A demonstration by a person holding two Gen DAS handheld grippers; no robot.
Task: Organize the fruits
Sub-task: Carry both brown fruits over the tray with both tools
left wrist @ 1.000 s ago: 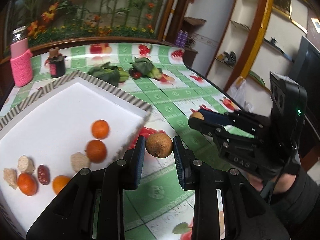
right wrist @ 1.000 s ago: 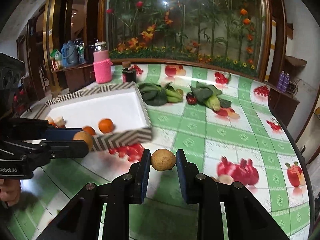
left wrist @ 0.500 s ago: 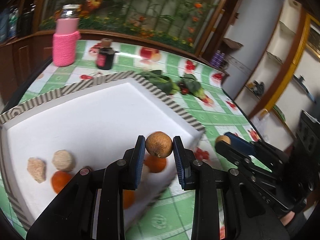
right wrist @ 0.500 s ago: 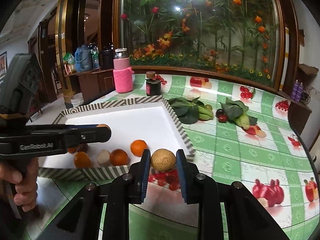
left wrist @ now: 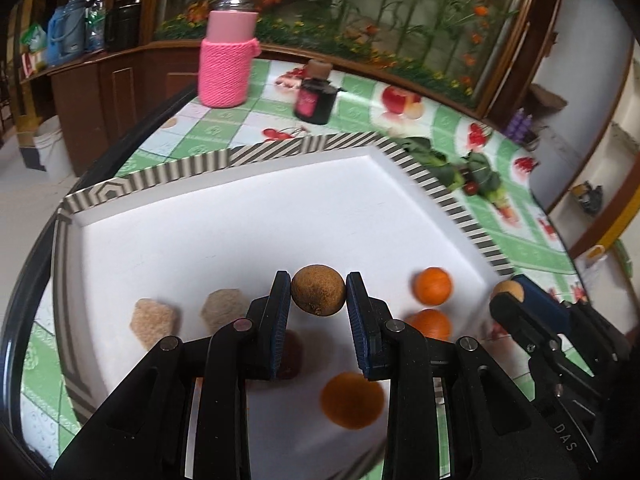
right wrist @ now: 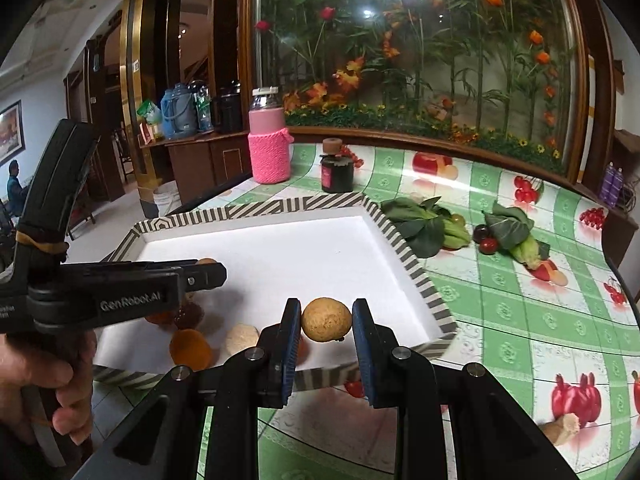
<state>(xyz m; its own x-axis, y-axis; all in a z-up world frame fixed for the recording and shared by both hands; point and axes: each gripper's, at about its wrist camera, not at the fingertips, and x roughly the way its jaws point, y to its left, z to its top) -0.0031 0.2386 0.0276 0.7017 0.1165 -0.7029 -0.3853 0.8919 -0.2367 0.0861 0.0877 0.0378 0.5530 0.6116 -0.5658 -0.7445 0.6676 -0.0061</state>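
The left gripper [left wrist: 319, 312] is clamping a round brown fruit [left wrist: 318, 289] between its blue pads, hovering over the white tray [left wrist: 248, 216] with the striped rim. The fruit is nearly a ball, so no long axis is showing; its small dark stem scar is pointing down toward the tray floor. The right gripper [right wrist: 326, 340] is squeezing a paler tan fruit [right wrist: 326, 319] the same way, hanging above the tray's near rim; this one is sitting slightly wider than tall, its long axis running across from pad to pad.

On the left gripper's side, seen from the right wrist view, white lettering is reading "GenRobot.AI". On the right gripper's body in the left wrist view, "DAS" is showing.

A hand [right wrist: 44, 384] is wrapping its fingers round the left gripper's handle, and both tools are tilting downward toward the tray.

Oranges [left wrist: 433, 286], two beige lumps [left wrist: 153, 318] and a dark red fruit [left wrist: 290, 354] are lying on the tray floor. A pink knitted bottle [right wrist: 269, 146] is standing beyond the tray
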